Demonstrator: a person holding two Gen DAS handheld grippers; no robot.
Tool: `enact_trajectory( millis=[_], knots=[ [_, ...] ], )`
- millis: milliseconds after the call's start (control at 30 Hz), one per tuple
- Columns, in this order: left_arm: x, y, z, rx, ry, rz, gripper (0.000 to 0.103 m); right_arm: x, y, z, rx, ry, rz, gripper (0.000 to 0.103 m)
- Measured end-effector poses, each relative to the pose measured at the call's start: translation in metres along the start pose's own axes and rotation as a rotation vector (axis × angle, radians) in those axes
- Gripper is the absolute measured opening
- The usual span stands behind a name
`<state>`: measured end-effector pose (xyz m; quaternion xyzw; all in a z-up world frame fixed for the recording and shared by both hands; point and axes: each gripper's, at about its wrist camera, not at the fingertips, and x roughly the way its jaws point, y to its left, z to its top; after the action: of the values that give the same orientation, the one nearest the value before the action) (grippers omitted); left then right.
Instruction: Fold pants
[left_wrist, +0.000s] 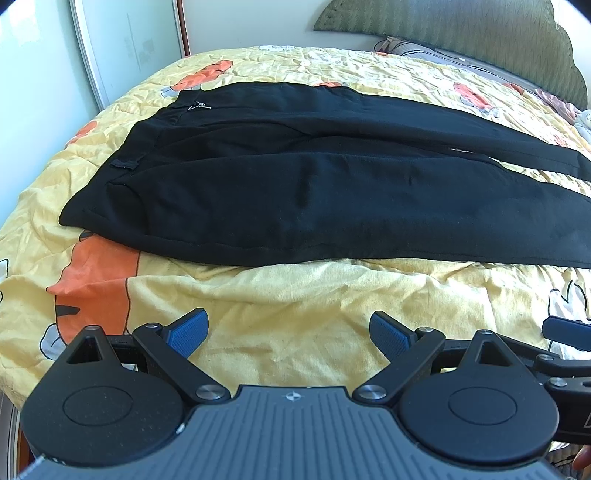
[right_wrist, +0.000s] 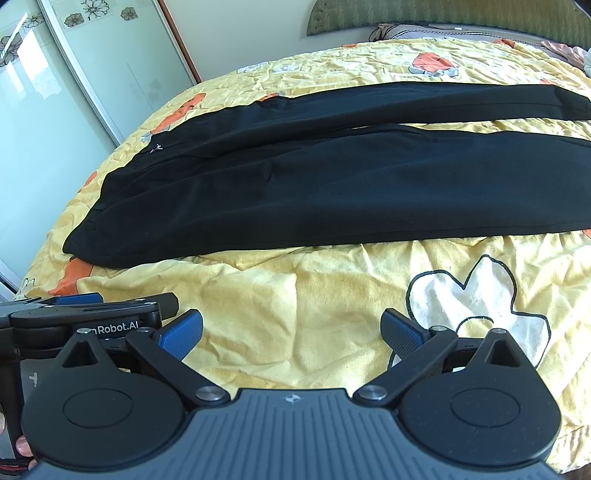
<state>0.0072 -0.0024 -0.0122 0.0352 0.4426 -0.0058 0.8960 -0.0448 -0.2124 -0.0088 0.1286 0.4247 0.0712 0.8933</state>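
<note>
Black pants lie flat across the yellow bedspread, waistband at the left, both legs running to the right. They also show in the right wrist view. My left gripper is open and empty, over the bedspread in front of the near edge of the pants, apart from them. My right gripper is open and empty, also short of the near edge of the pants. The left gripper's body shows at the left of the right wrist view.
The bedspread has orange and white cartoon prints and is wrinkled. A green headboard and pillows stand at the far right. Sliding wardrobe doors stand beyond the bed's left side.
</note>
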Motion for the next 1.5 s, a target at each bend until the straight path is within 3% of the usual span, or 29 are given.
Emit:
enact_trajectory(
  millis=[967, 1200, 1400, 1500],
  knots=[
    [0.004, -0.002, -0.004, 0.002, 0.008, -0.002, 0.096, 0.002, 0.001, -0.001, -0.009, 0.000, 0.008, 0.103],
    [-0.001, 0.006, 0.004, -0.025, -0.051, -0.018, 0.096, -0.005, 0.006, 0.008, -0.121, -0.146, 0.117, 0.103],
    [-0.004, 0.026, 0.028, -0.098, -0.136, 0.008, 0.096, -0.004, 0.016, 0.048, -0.336, -0.388, 0.221, 0.103],
    [0.008, 0.046, 0.046, -0.186, -0.111, -0.029, 0.095, 0.017, 0.025, 0.086, -0.464, -0.378, 0.228, 0.103]
  ],
)
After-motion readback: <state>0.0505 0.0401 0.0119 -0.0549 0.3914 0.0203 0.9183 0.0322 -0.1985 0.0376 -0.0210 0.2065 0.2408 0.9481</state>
